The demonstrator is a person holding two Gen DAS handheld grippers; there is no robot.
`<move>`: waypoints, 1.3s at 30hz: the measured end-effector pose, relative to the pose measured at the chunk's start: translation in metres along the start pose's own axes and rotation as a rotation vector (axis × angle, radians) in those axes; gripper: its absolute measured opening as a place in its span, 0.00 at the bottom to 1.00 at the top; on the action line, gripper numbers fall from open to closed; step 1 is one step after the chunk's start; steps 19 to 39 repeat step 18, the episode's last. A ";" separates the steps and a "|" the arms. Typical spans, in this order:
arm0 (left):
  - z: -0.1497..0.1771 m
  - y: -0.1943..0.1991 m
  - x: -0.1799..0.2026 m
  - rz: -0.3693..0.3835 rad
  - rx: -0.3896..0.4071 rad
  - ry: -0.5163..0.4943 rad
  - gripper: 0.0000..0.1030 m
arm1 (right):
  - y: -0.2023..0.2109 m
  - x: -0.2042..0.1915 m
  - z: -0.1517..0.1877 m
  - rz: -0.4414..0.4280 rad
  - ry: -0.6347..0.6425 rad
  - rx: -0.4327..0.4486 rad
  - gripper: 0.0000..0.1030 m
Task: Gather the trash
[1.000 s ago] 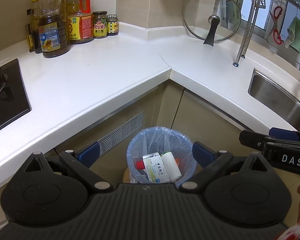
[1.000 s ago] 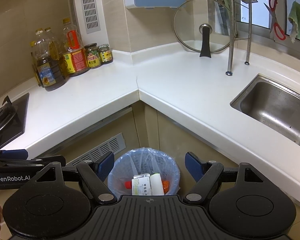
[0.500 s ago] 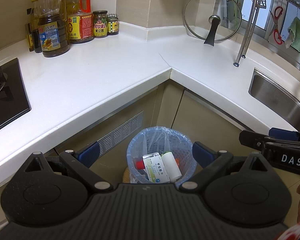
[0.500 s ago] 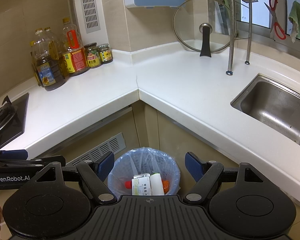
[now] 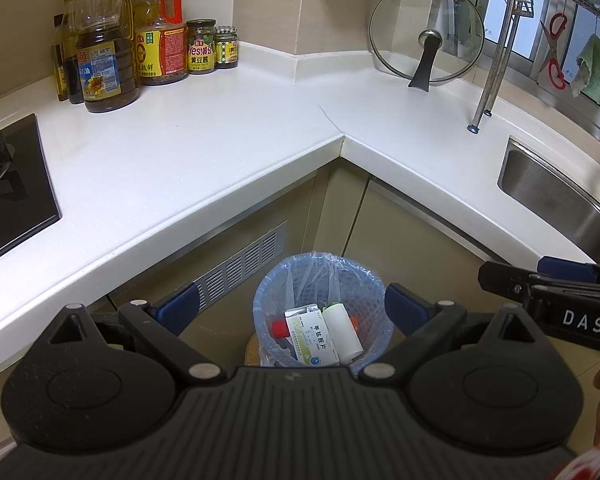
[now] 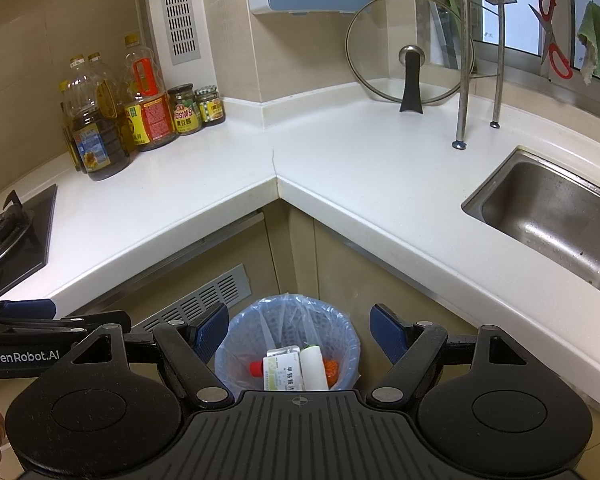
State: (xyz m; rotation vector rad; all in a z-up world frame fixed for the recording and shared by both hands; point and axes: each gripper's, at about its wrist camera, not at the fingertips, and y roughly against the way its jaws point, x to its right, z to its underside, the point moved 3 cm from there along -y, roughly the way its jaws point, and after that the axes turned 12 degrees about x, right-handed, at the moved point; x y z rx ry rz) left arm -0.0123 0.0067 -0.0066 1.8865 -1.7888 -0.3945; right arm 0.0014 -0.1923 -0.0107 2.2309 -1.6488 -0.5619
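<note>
Both grippers, left gripper and right gripper, hovering with jaws apart and empty above the bin at lower centre, box and bottle already inside, likely just dropped.

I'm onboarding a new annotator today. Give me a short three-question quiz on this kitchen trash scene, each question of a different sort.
1. True or false: the left gripper and the right gripper both stand open and hold nothing.
2. Multiple choice: the white medicine box lies A) on the white countertop, B) in the blue-lined mesh trash bin, C) in the steel sink.
3. Fill in: the round glass pot lid leans against the ____.

Key: 1 true; 2 B; 3 wall.
</note>
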 end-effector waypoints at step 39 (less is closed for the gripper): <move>0.002 -0.002 -0.002 0.005 0.007 0.009 0.96 | -0.003 0.003 0.004 0.002 -0.004 -0.007 0.75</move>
